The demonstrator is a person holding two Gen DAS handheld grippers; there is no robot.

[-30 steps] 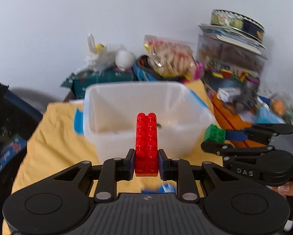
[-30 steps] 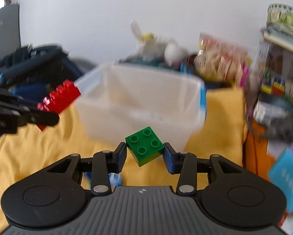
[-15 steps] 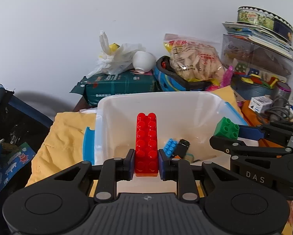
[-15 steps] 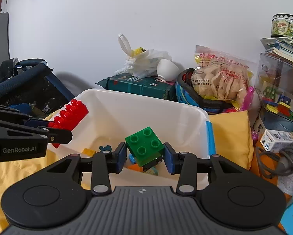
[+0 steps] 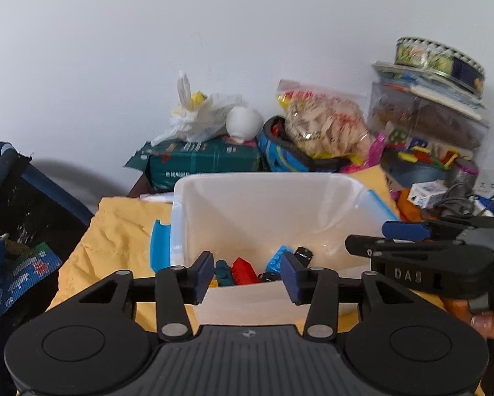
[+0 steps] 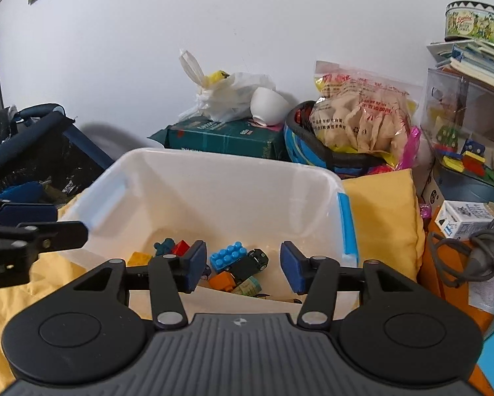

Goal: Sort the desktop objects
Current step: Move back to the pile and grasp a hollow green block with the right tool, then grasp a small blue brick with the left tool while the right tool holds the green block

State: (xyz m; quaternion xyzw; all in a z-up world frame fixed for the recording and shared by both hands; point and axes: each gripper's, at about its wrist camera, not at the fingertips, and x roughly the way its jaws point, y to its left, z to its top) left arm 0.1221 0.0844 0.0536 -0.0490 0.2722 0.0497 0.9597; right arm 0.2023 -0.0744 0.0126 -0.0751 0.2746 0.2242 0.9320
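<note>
A white translucent bin (image 5: 263,178) (image 6: 230,160) stands on a yellow cloth just ahead of both grippers. Inside it lie a red brick (image 5: 243,269) (image 6: 181,247), a blue brick (image 5: 278,259) (image 6: 228,257), a black toy car (image 6: 251,262) and other small pieces. My left gripper (image 5: 247,277) (image 6: 58,222) hangs over the bin's near wall, its jaws opening with nothing between them. My right gripper (image 6: 243,267) (image 5: 372,239) is beside it on the right, jaws also opening and empty. I cannot pick out the green brick for certain.
Behind the bin sit a green box (image 6: 227,135), a white plastic bag (image 6: 227,92), a white bowl (image 6: 268,105) and a snack bag (image 6: 359,115). A clear case with books and a tin (image 6: 474,23) stands right. A dark basket (image 5: 12,198) is left. A hand (image 5: 487,325) holds the right gripper.
Both grippers moved over the bin and opened. The red brick left the left jaws and lies in the bin. The green brick is gone from the right jaws.
</note>
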